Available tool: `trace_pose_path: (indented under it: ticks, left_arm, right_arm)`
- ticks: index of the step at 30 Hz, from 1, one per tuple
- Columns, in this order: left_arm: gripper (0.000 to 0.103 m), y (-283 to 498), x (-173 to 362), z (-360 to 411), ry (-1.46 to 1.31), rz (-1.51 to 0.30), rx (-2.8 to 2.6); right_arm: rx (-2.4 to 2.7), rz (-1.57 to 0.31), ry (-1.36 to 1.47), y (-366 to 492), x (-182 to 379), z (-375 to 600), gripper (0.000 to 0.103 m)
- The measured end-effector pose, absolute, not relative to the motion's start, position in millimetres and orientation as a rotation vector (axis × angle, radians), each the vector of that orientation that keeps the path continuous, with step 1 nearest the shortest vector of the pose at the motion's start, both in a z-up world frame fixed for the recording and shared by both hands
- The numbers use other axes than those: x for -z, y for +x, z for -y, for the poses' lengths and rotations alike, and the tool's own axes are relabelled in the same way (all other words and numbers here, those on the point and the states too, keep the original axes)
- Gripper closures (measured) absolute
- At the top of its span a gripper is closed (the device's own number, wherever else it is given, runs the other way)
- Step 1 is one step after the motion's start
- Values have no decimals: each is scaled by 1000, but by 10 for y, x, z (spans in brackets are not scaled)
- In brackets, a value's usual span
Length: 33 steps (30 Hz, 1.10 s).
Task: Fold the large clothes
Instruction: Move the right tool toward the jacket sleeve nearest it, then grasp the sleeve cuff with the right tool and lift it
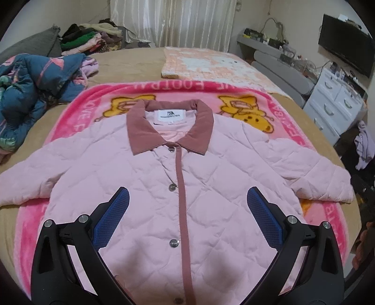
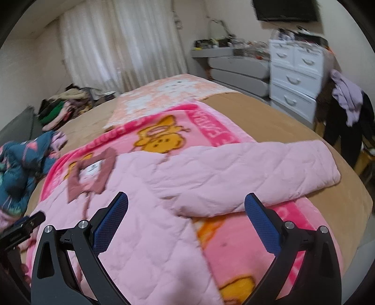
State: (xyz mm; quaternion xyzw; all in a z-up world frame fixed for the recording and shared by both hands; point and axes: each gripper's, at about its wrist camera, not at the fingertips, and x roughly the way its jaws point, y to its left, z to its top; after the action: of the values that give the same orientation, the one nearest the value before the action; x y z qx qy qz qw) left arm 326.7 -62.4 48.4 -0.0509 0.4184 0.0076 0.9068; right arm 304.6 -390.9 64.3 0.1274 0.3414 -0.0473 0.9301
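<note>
We see a pink quilted jacket lying face up and buttoned on a pink cartoon blanket, which is spread over the tan bed. The jacket's dusty-rose collar points toward twelve o'clock in the left wrist view, with a white label inside the neck and a rose placket running down the middle past metal snaps. Both sleeves lie spread out, one toward nine o'clock and one toward three o'clock.

We hold the left gripper above the jacket's lower front, its blue-padded fingers spread wide with nothing between them. In the right wrist view, which is somewhat blurred, our right gripper also stands spread apart and empty, over the jacket where the right sleeve meets the body; that sleeve stretches toward two o'clock, its cuff near the bed's edge. We cannot tell whether either gripper touches the fabric.

Around the jacket, a crumpled dark blue garment sits at ten o'clock, a peach patterned blanket lies beyond the pink one at twelve o'clock, and a pile of clothes rests at eleven o'clock near the curtains. A white dresser and a black screen stand at two o'clock.
</note>
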Motion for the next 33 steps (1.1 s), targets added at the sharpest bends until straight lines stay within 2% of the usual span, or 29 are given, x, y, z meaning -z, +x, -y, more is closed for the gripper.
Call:
trace_pose_path:
  ticks: [17, 33]
  left_arm:
    - [9, 3757, -92, 1109, -41, -926, 1]
    - [9, 4147, 249, 1490, -10, -1038, 53]
  right_arm:
    - [377, -792, 445, 3250, 183, 5173, 4]
    - [487, -824, 787, 3309, 750, 6273, 4]
